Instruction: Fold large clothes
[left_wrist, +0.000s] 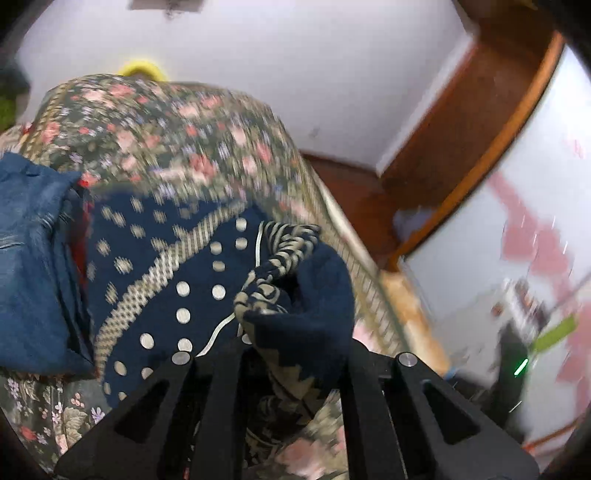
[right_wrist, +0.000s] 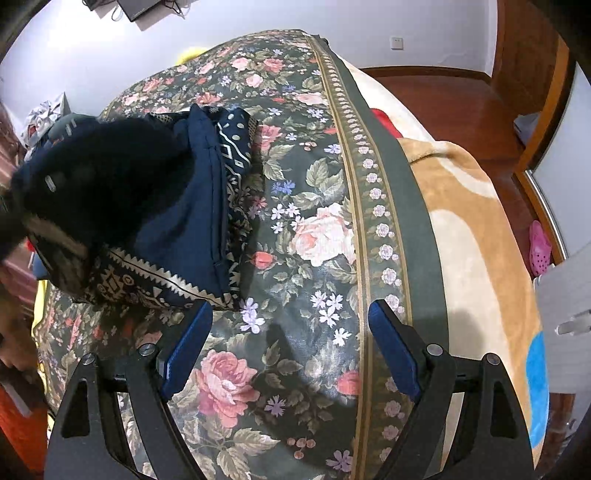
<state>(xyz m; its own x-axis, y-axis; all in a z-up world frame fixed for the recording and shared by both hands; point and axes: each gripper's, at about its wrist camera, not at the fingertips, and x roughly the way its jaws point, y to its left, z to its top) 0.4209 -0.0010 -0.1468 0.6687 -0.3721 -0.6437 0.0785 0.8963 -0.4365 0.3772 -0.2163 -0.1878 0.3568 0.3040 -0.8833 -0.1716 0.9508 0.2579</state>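
A navy garment with beige dots and zigzag borders lies on the flowered bedspread. My left gripper is shut on a bunched fold of that garment, which drapes over and hides its fingertips. In the right wrist view the same navy garment lies partly folded at the left, and the dark blurred shape over it looks like the left hand's tool. My right gripper stands open above the bedspread, with nothing between its blue pads.
Blue jeans lie left of the garment. A tan blanket covers the bed's right side, with red-brown wood floor beyond. A pink shoe lies by the wardrobe. A yellow object sits past the bed's far end.
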